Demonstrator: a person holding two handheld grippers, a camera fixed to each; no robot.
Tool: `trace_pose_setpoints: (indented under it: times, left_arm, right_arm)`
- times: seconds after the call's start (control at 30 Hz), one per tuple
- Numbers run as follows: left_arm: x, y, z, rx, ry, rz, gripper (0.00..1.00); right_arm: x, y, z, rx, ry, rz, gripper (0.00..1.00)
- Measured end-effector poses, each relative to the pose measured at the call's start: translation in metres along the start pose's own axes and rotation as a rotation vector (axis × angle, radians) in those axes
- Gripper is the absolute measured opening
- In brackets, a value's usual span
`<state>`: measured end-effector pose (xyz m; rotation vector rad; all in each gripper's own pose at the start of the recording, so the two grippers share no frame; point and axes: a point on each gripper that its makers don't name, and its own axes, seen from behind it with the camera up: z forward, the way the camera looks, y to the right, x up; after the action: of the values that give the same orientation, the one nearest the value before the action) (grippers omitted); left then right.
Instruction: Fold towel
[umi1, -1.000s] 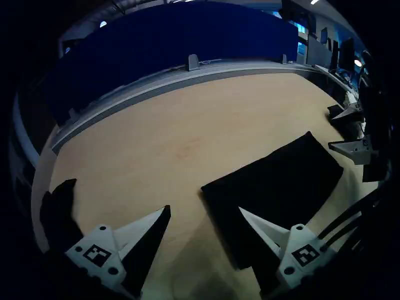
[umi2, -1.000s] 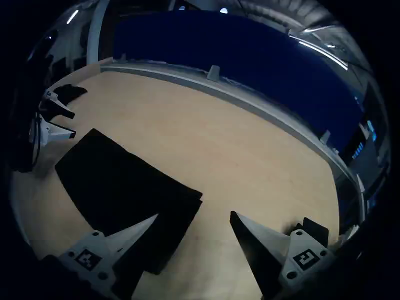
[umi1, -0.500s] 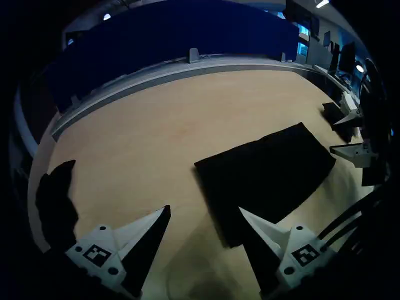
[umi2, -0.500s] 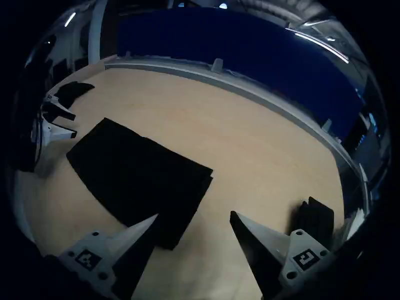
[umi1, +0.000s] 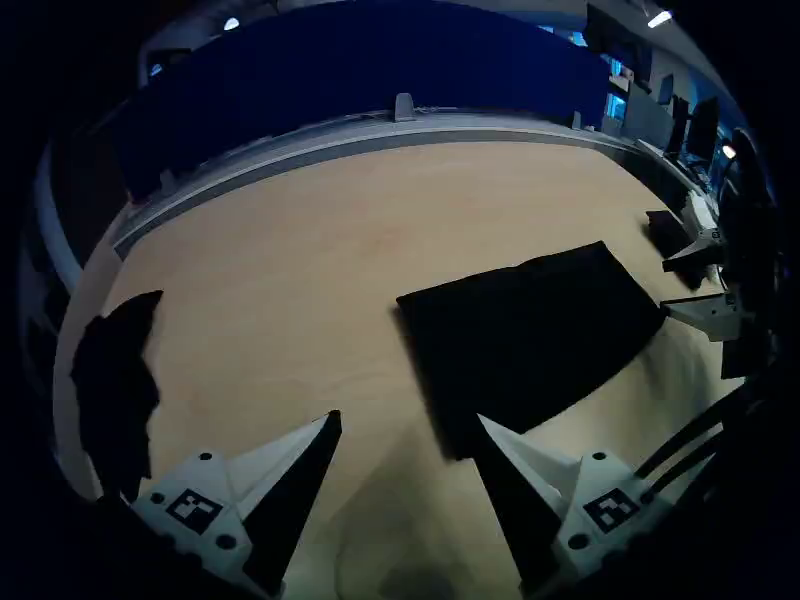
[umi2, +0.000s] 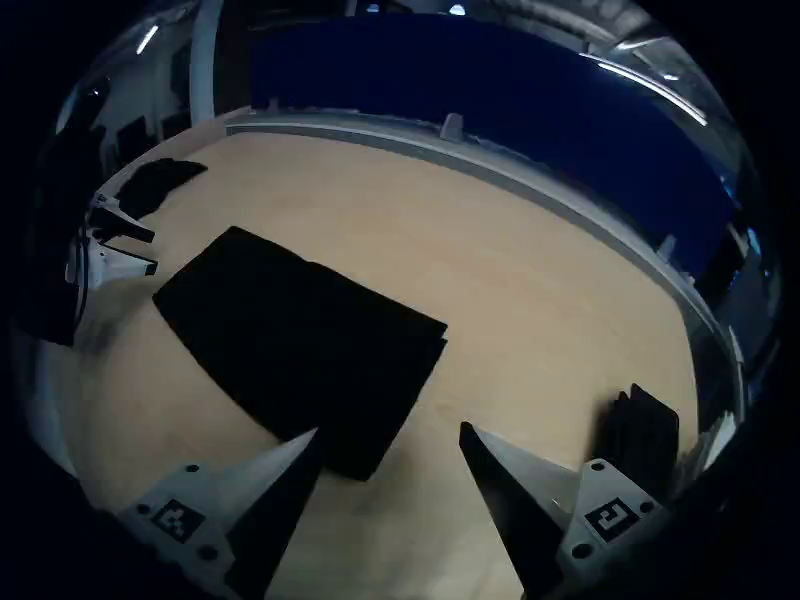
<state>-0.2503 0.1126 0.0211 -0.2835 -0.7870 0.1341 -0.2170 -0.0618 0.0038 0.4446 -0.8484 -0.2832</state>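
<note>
The black towel (umi1: 525, 335) lies flat and folded on the desk (umi1: 300, 260). It is ahead of the left gripper (umi1: 406, 415) and to its right, and its near corner ends just beside the tip of that gripper's right finger. For the right gripper (umi2: 388, 428) the towel (umi2: 300, 340) is ahead and to the left, with its near corner close to the left finger. Both grippers have their fingers spread wide and hold nothing.

The desk is of light wood. At its far edge a grey rail (umi1: 330, 150) runs along a dark blue partition (umi1: 350, 70).

A crumpled dark cloth (umi1: 115, 385) lies far to the left of the left gripper. A small dark stack (umi2: 640, 435) stands to the right of the right gripper. Between the towel and the rail the wood is bare.
</note>
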Motion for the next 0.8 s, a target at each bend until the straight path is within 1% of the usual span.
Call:
trace_pose_setpoints:
  times: [0.1, 0.2, 0.3, 0.47, 0.6, 0.8]
  left_arm:
    - [-0.007, -0.005, -0.008, 0.018, 0.002, -0.02, 0.9]
    - [-0.015, -0.009, -0.018, 0.031, 0.002, -0.05, 0.9]
    - [-0.024, -0.012, -0.029, 0.048, 0.002, -0.087, 0.9]
    - [-0.049, -0.016, -0.049, 0.074, -0.01, -0.145, 0.9]
    - [-0.071, -0.018, -0.065, 0.09, -0.028, -0.18, 0.9]
    - [-0.102, -0.019, -0.084, 0.107, -0.063, -0.201, 0.9]
  right_arm:
    - [-0.002, -0.006, 0.0, 0.03, -0.007, -0.021, 0.98]
    - [-0.005, -0.011, 0.0, 0.056, -0.015, -0.042, 0.97]
    - [-0.007, -0.016, 0.001, 0.083, -0.023, -0.057, 0.94]
    - [-0.015, -0.023, 0.001, 0.132, -0.049, -0.079, 0.82]
    - [-0.021, -0.026, 0.003, 0.157, -0.072, -0.089, 0.74]
    - [-0.029, -0.025, 0.006, 0.175, -0.093, -0.08, 0.63]
